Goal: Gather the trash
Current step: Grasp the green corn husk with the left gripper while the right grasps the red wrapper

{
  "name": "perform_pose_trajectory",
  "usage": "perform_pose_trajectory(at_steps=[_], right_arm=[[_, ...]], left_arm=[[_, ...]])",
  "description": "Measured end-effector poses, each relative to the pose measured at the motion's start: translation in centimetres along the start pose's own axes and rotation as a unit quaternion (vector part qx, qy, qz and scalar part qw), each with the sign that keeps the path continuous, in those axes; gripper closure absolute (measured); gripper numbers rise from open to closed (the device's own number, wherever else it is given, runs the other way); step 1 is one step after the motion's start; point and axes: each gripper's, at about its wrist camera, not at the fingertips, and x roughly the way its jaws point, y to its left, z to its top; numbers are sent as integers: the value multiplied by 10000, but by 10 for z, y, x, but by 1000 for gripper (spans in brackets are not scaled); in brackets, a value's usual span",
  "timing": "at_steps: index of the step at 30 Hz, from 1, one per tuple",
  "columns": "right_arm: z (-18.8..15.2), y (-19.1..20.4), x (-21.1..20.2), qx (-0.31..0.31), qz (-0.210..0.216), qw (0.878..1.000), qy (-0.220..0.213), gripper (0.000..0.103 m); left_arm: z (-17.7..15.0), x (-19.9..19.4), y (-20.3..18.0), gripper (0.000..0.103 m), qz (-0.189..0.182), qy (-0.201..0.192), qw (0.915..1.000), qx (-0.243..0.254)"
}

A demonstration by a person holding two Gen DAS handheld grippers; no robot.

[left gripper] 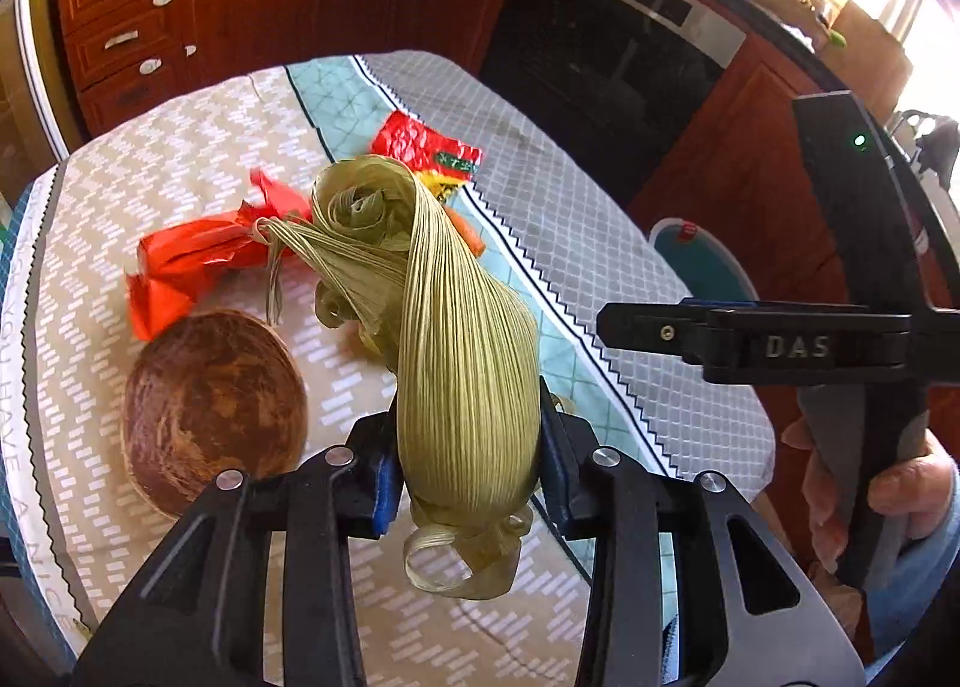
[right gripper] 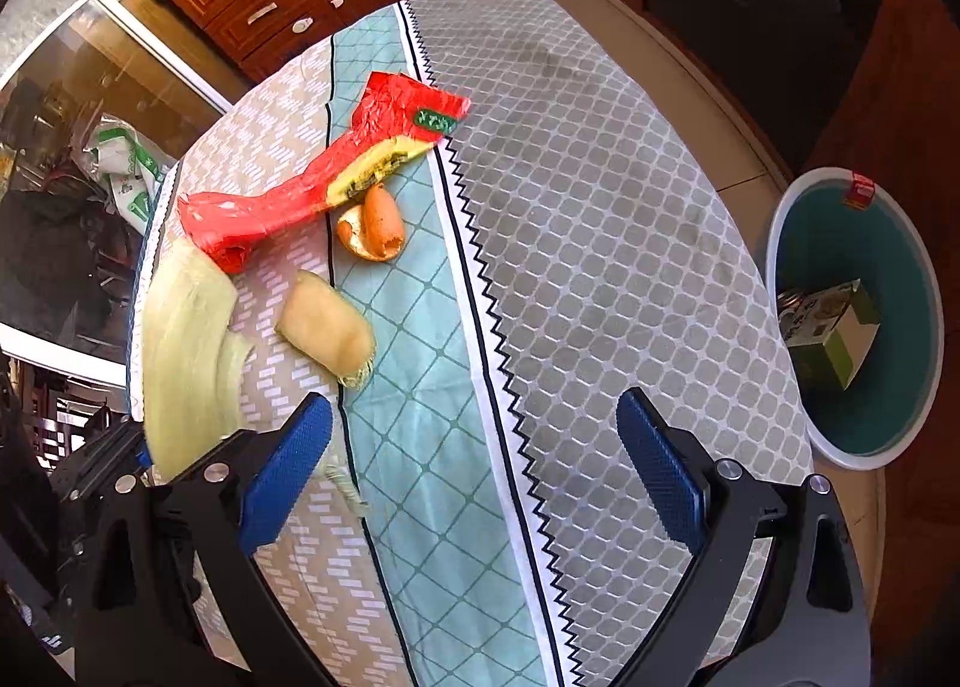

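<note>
gripping corn husk [left gripper: 462, 351] with left gripper [left gripper: 468, 477], lifted over table [left gripper: 600, 243] | right gripper [right gripper: 474, 465] spread wide, holding nothing

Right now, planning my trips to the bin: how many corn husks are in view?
2. One corn husk is clamped in the left hand-held gripper; a smaller rolled husk lies on the tablecloth near the orange peel. More could be hidden behind the held one.

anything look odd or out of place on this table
Yes: food scraps and wrappers litter the tablecloth. A torn red wrapper sprawls beside an orange peel and a pale husk piece; a brown shell half lies nearby. The left gripper already holds a corn husk; the right gripper is open.
</note>
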Motion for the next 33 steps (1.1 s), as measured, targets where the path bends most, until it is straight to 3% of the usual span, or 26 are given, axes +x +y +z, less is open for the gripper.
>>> perform_pose_trajectory(at_steps=[5, 11, 29, 33], right_arm=[[17, 11, -3, -88, 11, 9999, -111, 11], [39, 34, 11, -340, 70, 9993, -161, 11], [122, 41, 95, -341, 99, 9994, -29, 12], [128, 50, 102, -581, 180, 9981, -48, 22]], left_arm=[[16, -36, 15, 65, 27, -416, 9991, -50], [43, -37, 58, 65, 284, -600, 9972, -332], [89, 32, 108, 64, 508, -135, 9973, -508], [90, 43, 109, 64, 544, -42, 9972, -503]])
